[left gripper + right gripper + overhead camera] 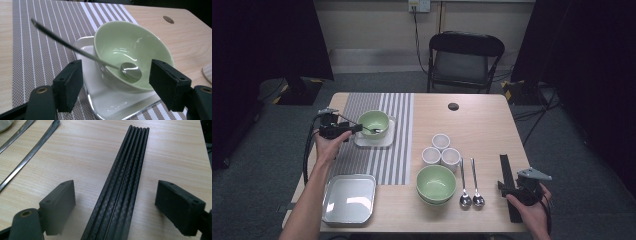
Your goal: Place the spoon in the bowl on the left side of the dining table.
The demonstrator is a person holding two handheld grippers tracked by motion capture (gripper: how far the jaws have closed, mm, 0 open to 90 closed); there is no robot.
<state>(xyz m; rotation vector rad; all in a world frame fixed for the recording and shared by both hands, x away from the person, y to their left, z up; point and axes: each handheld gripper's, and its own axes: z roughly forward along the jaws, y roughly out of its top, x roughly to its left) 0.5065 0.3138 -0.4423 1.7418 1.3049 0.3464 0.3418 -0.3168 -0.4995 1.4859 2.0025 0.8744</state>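
Worktop's far-left corner: my left hand-held gripper [115, 82] stands released; the spoon [82, 53] leans in the bowl [150, 47], handle pointing to the left edge.

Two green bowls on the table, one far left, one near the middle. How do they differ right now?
The left bowl sits on a white square plate on the striped mat; the middle bowl rests on bare wood. The left bowl holds a spoon; the middle bowl is empty, with two spoons lying beside it. Both are pale green, upright.
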